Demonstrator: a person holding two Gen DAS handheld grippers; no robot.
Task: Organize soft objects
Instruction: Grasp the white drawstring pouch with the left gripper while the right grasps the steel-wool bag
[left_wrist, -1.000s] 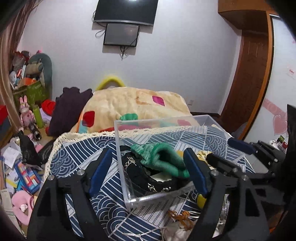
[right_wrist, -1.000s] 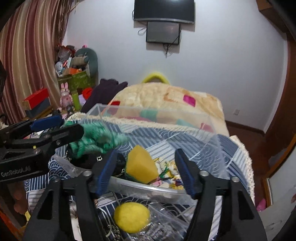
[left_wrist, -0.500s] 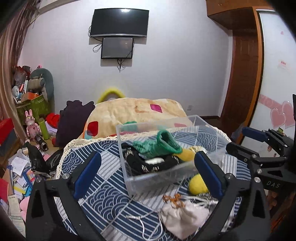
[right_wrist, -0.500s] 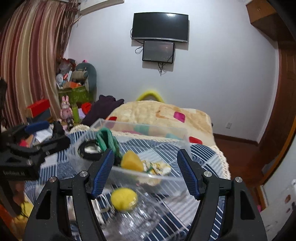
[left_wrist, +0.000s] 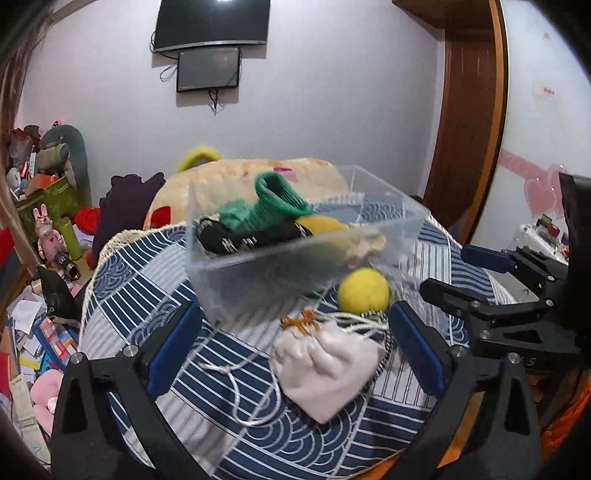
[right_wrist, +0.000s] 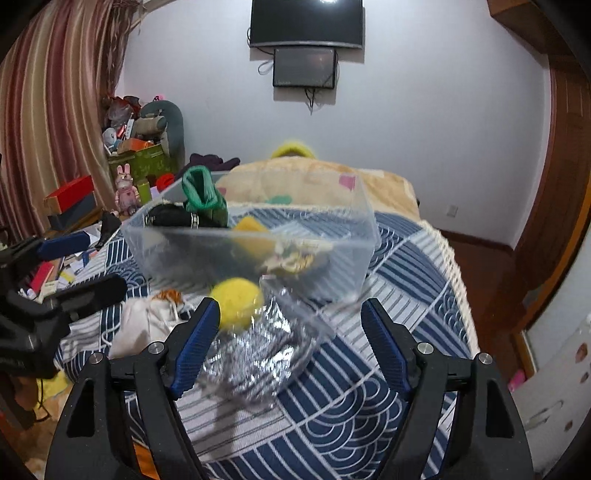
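A clear plastic box (left_wrist: 236, 266) (right_wrist: 343, 251) stands on the blue patterned cloth. It holds a green knit piece (left_wrist: 275, 206) (right_wrist: 201, 194), a black item (left_wrist: 243, 236) and a yellow piece (right_wrist: 251, 230). A yellow ball (left_wrist: 364, 290) (right_wrist: 236, 301) and a white drawstring pouch (left_wrist: 327, 363) (right_wrist: 138, 319) lie in front of the box. A crinkled clear bag (right_wrist: 258, 350) lies by the ball. My left gripper (left_wrist: 291, 347) is open and empty above the pouch. My right gripper (right_wrist: 288, 343) is open and empty above the clear bag.
The cloth covers a round table (left_wrist: 147, 258) whose edge drops off on all sides. A beige blanket (right_wrist: 314, 184) lies behind the box. Toys and boxes (left_wrist: 44, 221) clutter the floor at left. A wooden door (left_wrist: 465, 110) stands at right.
Both grippers have pulled back and risen from the box. The ball, pouch and clear bag now show between the fingers. Both stayed open.
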